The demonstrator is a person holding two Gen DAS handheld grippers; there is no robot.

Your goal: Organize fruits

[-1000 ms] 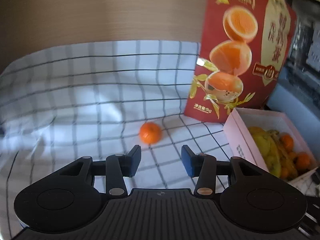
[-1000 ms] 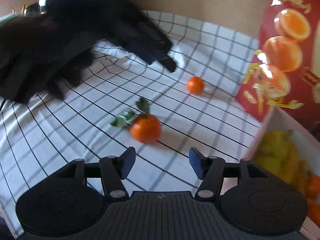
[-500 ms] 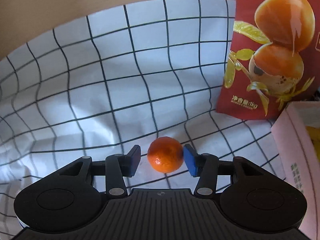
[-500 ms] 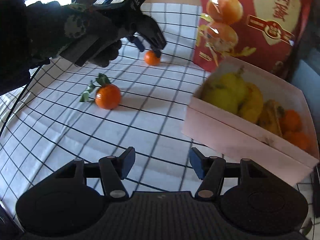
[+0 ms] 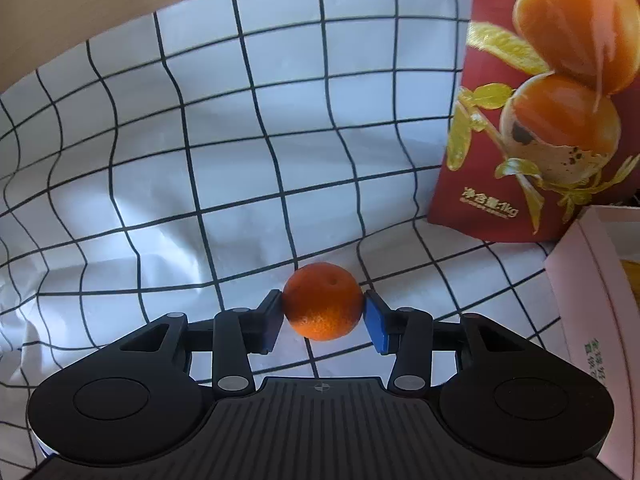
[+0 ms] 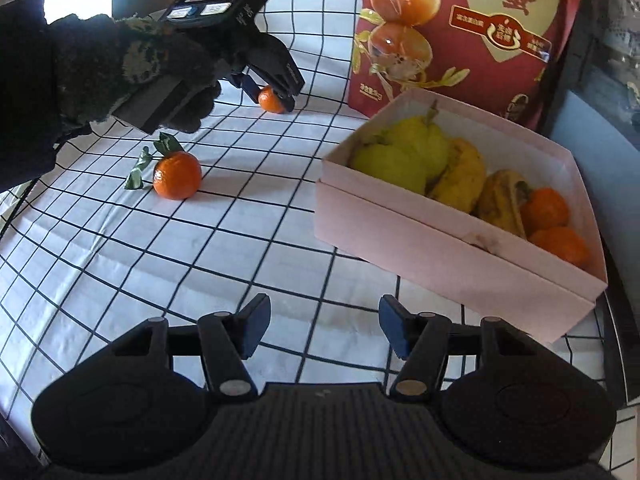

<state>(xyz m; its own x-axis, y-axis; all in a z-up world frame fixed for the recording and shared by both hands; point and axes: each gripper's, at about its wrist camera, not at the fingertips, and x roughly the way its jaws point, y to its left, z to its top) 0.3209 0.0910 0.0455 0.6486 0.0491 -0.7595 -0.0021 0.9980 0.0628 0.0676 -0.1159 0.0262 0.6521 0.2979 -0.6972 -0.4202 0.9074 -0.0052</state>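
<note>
A small leafless tangerine (image 5: pixel 322 306) lies on the checked cloth between the blue pads of my left gripper (image 5: pixel 323 314), whose jaws are closing, and both pads touch its sides. The right wrist view shows the same grip (image 6: pixel 272 98) at the far side of the cloth, held by a gloved hand (image 6: pixel 132 68). A second tangerine with green leaves (image 6: pixel 177 176) lies nearer. My right gripper (image 6: pixel 324 330) stands open over bare cloth, left of the pink box (image 6: pixel 440 248), which holds yellow pears, bananas and two tangerines.
A tall red printed bag (image 6: pixel 460 32) stands behind the box, just right of the held tangerine (image 5: pixel 540 120). The pink box's corner (image 5: pixel 592 300) is at the left wrist view's right edge. The white checked cloth (image 6: pixel 240 240) is wrinkled toward the back.
My left gripper moved forward and down onto the small tangerine and its pads closed against it. The right gripper swung right, away from the leafy tangerine, toward the pink box.
</note>
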